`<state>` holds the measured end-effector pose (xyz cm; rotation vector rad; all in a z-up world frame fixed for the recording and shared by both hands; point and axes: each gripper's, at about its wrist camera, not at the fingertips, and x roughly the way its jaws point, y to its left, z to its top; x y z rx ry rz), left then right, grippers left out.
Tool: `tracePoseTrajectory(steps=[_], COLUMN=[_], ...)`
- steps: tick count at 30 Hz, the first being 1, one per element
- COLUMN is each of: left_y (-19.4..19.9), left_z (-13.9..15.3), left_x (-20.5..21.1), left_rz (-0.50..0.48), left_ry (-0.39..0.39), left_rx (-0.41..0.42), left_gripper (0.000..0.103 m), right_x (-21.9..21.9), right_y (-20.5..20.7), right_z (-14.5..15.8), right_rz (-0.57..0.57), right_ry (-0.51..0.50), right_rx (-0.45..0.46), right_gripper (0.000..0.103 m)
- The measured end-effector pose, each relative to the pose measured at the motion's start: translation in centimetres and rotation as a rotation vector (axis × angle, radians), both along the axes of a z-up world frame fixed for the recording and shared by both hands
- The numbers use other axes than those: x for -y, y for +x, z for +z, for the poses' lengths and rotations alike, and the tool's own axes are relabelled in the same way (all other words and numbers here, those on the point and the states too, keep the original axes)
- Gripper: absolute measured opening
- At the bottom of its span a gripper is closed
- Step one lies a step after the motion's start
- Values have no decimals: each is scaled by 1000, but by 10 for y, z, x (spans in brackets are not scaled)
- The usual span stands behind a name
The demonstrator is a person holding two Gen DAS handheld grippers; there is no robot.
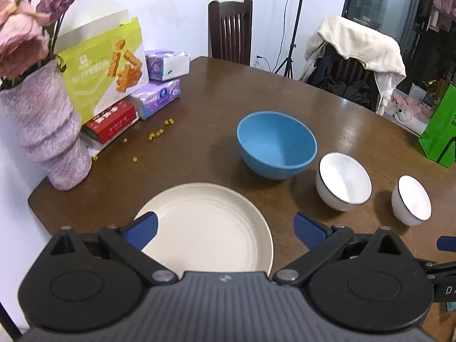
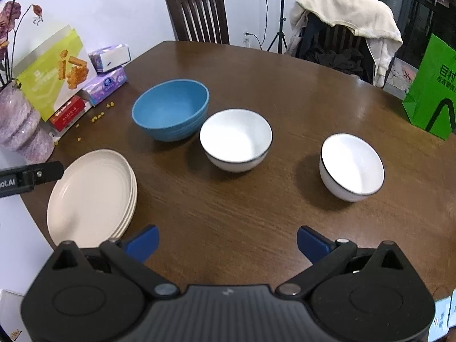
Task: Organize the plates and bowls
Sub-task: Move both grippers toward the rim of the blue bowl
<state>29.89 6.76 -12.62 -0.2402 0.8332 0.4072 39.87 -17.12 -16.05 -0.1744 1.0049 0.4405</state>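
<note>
1. a stack of cream plates (image 2: 91, 196) lies at the near left edge of the brown table (image 2: 285, 85).
2. a blue bowl (image 2: 171, 109) sits beyond the plates, just beside a white bowl (image 2: 236, 139); a second white bowl (image 2: 352, 166) stands apart to the right.
3. the left gripper (image 1: 225, 228) hangs above the plates, fingers spread wide, holding nothing.
4. the right gripper (image 2: 226, 242) hovers over bare table, fingers apart, empty.
5. a purple vase (image 1: 45, 125), snack box (image 1: 105, 65) and tissue packs (image 1: 159, 97) crowd the far left.

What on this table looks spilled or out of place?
Small yellow crumbs lie scattered on the wooden table, beside the red box and tissue packs. They look spilled, perhaps snack bits. The blue bowl, both white bowls and the cream plates sit upright and undamaged.
</note>
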Motion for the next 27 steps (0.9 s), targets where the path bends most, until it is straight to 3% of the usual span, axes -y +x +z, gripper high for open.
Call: tracePoseTrajectory(steps=[10,27], left_y=[46,110], left_z=[9,-8], left_x=[-31,-78], left_rz=[33,78], left_ry=[-8,-27], left_rx=[2,-28], left_gripper=[103,103], right_x=[-22,-76], right_y=[46,142], right_z=[17,17], right_rz=[18,50], right_ry=[6,-12], right_rx=[22,9], right_gripper=[103,103])
